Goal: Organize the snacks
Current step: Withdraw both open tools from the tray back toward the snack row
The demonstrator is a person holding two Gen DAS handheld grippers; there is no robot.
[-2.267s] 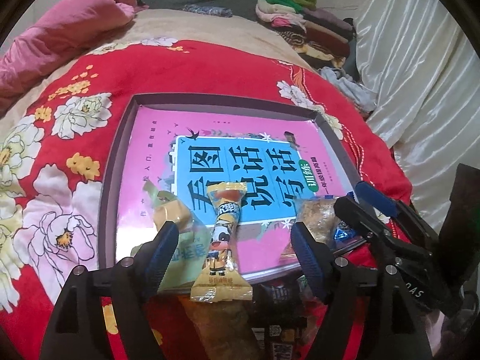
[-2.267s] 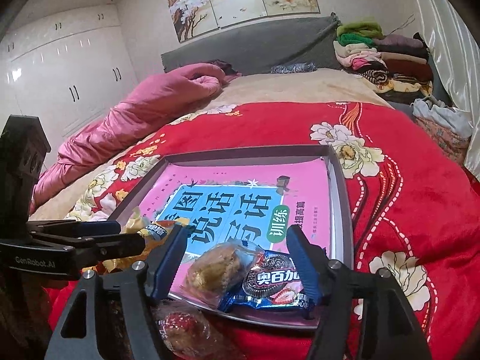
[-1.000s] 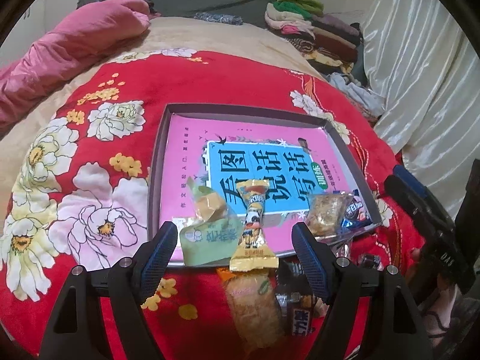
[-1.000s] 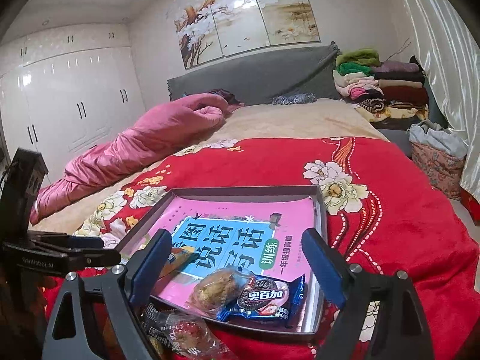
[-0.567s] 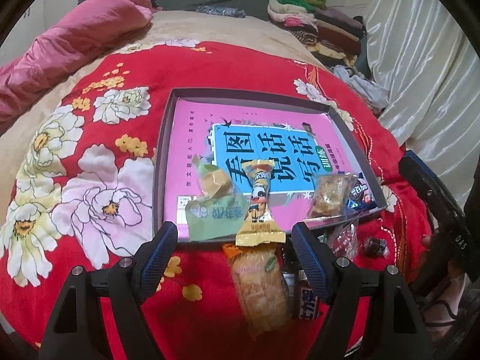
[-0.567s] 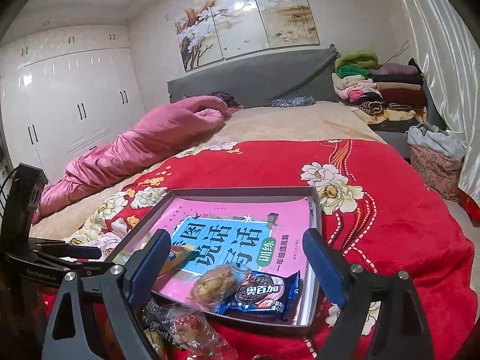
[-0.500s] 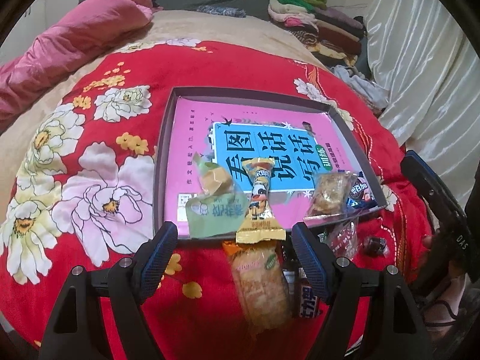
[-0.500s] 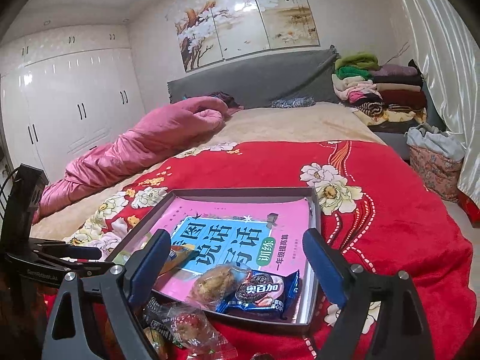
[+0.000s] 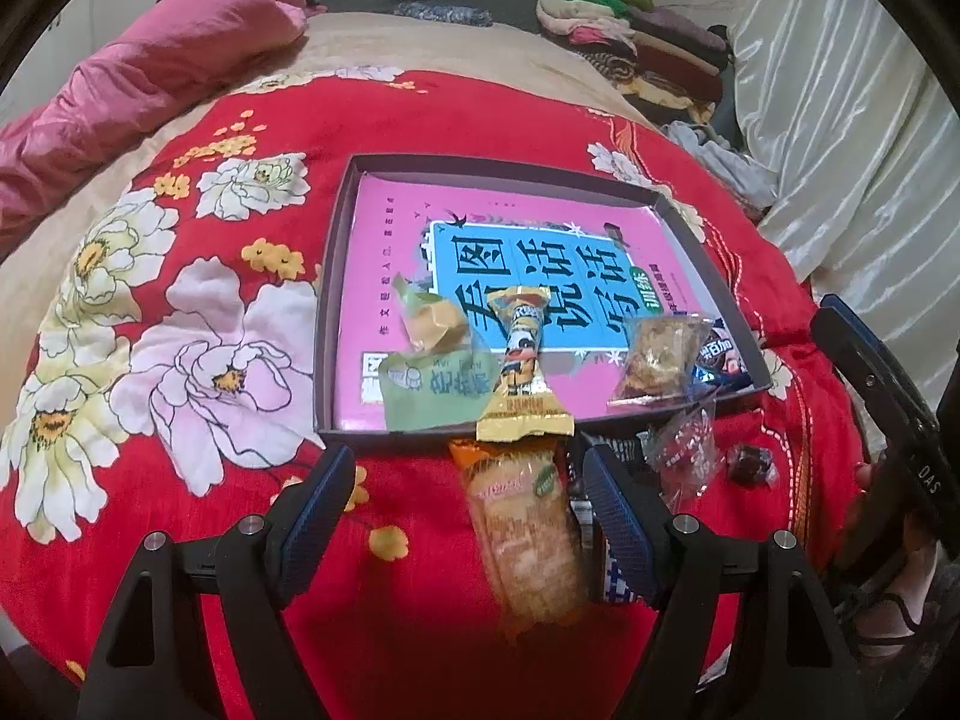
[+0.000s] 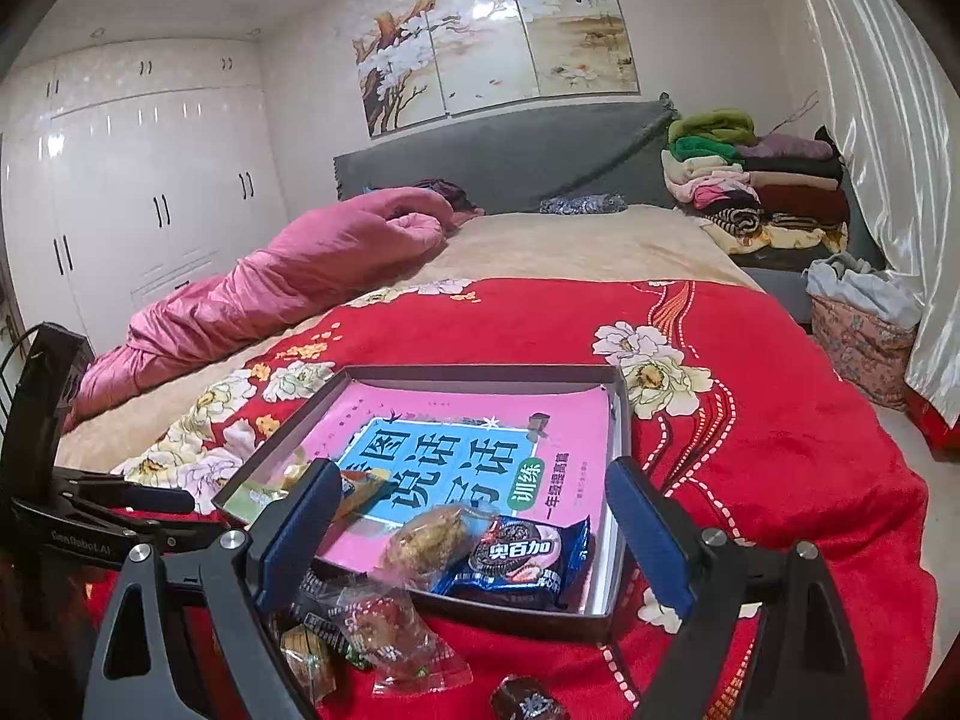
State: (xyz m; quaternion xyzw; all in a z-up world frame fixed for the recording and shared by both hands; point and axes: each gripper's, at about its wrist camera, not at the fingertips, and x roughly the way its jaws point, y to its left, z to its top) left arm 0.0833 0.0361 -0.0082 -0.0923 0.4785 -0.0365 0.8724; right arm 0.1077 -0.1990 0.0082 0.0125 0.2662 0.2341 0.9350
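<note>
1. Two views show a shallow dark tray [image 9: 336, 276] lying on a red flowered blanket [image 9: 198, 312] on a bed. A pink and blue book [image 9: 528, 258] lines the tray's floor.
2. Left wrist view: the left tongs [image 9: 465, 483] hang wide open over the blanket just short of the tray's near rim, gripping nothing. An orange cake packet [image 9: 525, 534] lies on the blanket between the two fingers, its long axis running from the camera toward the tray. A dark blue and white bar [image 9: 612, 582] lies just beside it, partly hidden by the right finger.
3. In the tray's near part, a yellow sausage-like snack [image 9: 522, 372] points lengthwise toward the far rim, and its flared end overhangs the near rim. To its left is a green packet [image 9: 432, 384] with a tan lump inside. To its right is a clear packet [image 9: 657, 360] of brown pastry, tilted, and beside that a blue cookie packet [image 9: 717, 357] in the corner.
4. On the blanket outside that corner lie a clear red-printed packet [image 9: 684, 456] and a small dark candy [image 9: 750, 462].
5. Right wrist view: the right tongs [image 10: 474, 525] are also wide open and empty, poised above the tray's near corner. The cookie packet [image 10: 522, 558] lies crosswise along the near rim, touching the pastry packet [image 10: 426, 540]. The red-printed packet [image 10: 390, 636] and candy [image 10: 528, 702] lie on the blanket in front. The left tongs [image 10: 162, 498] enter from the left edge.
</note>
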